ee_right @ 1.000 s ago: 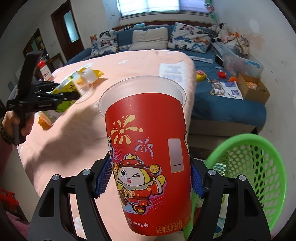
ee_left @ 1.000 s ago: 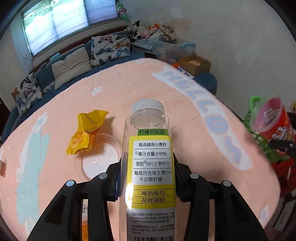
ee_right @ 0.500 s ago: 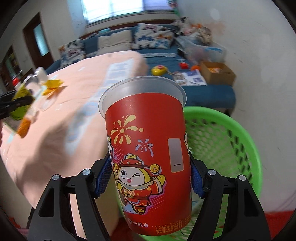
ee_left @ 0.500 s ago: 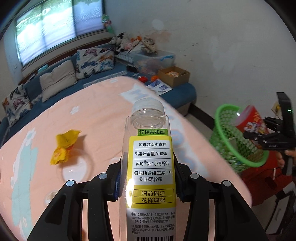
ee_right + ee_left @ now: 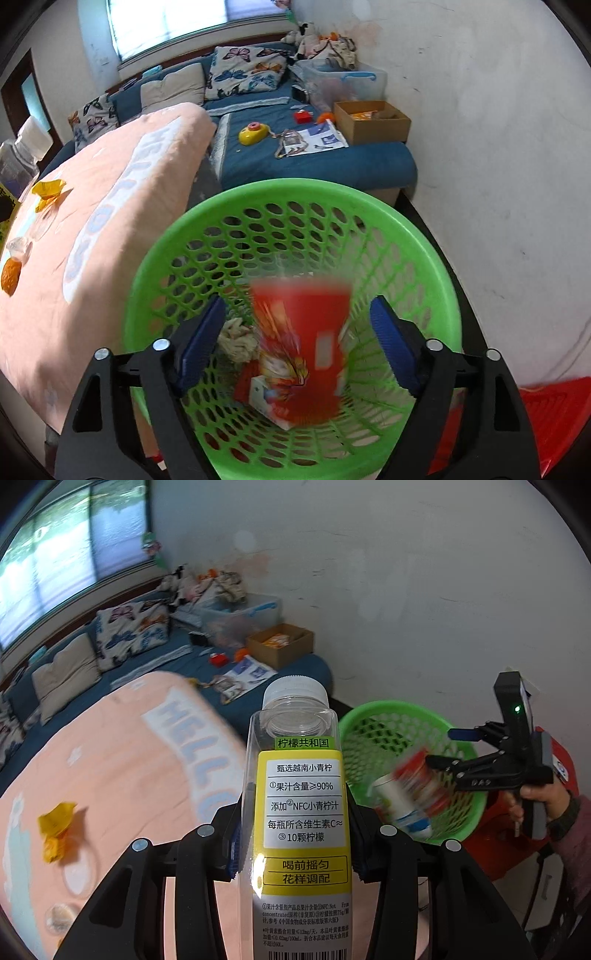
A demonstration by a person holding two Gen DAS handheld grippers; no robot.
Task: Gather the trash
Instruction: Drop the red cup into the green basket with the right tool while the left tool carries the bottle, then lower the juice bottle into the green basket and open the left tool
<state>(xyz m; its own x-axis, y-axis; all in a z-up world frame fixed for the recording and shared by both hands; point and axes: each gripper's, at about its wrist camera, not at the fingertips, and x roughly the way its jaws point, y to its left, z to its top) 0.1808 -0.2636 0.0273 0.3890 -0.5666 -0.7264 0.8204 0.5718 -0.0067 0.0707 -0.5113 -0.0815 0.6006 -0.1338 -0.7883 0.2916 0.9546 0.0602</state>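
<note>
My left gripper [image 5: 295, 834] is shut on a clear plastic bottle [image 5: 301, 812] with a yellow label and white cap, held above the pink blanket [image 5: 122, 760]. My right gripper [image 5: 297, 343] hangs over the green basket [image 5: 436, 258], its jaws opening. The red paper cup [image 5: 303, 339], blurred, drops free between the blue pads [image 5: 201, 339] into the basket; neither pad touches it. In the left wrist view the right gripper [image 5: 443, 749] stands over the basket [image 5: 391, 716] with the blurred cup [image 5: 410, 790] beneath it. A yellow wrapper [image 5: 55, 823] lies on the blanket.
The basket holds crumpled paper [image 5: 238, 338] and a small carton. A blue mattress [image 5: 317, 162] with toys, papers and a cardboard box [image 5: 373, 120] lies beyond it. A red stool [image 5: 554, 417] stands at the right. Clear lids and an orange scrap [image 5: 11, 277] remain on the blanket.
The right gripper moved from beside the blanket to over the basket, opened, and the cup left its pads. The left gripper carried the bottle toward the basket.
</note>
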